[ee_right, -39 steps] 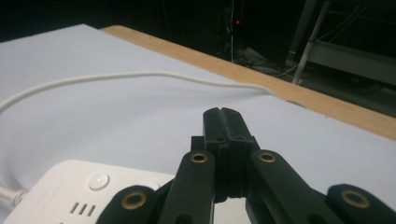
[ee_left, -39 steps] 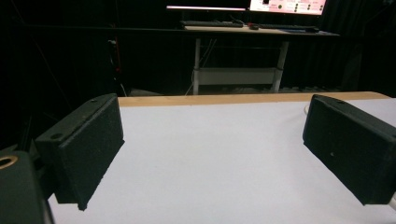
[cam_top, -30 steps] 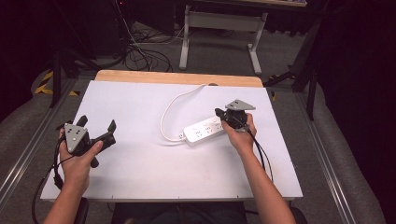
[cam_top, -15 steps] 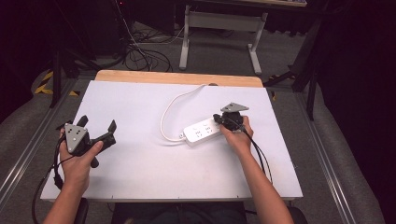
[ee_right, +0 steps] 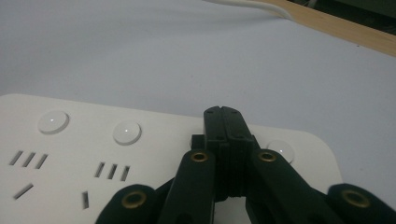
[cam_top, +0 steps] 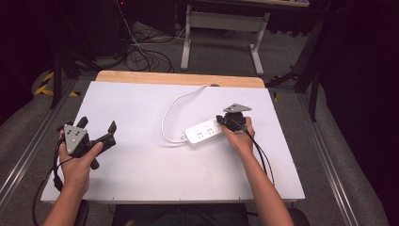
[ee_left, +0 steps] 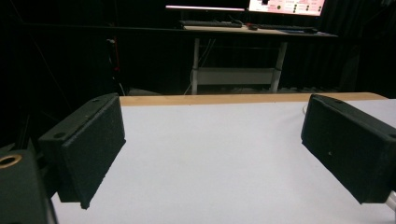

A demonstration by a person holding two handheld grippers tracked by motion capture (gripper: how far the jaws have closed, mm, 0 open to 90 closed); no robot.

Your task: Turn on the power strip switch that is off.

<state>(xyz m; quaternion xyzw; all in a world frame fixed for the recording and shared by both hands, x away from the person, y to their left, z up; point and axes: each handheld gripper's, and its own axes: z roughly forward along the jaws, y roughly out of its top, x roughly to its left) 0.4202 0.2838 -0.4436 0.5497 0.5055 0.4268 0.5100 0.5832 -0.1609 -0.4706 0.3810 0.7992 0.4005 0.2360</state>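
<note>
A white power strip [cam_top: 202, 133] lies mid-table, its white cord [cam_top: 171, 113] looping back to the far edge. My right gripper [cam_top: 220, 120] is shut, nothing between its jaws, tips over the strip's right end. In the right gripper view the closed tips [ee_right: 224, 114] sit over the strip [ee_right: 93, 154] between two round buttons [ee_right: 127, 132]; whether they touch it I cannot tell. My left gripper [cam_top: 99, 125] rests at the table's left, held in a hand, and stands open. In the left gripper view its pads [ee_left: 88, 149] are wide apart over bare white table [ee_left: 210, 154].
The white tabletop [cam_top: 141, 169] has a wooden strip [cam_top: 179, 78] along its far edge. Beyond it on the floor stand a desk frame [cam_top: 221, 28] and loose cables [cam_top: 141, 56]. Metal rails [cam_top: 329, 155] run along both sides.
The right gripper has edged slightly toward the strip's end. The left gripper and the power strip have stayed where they were.
</note>
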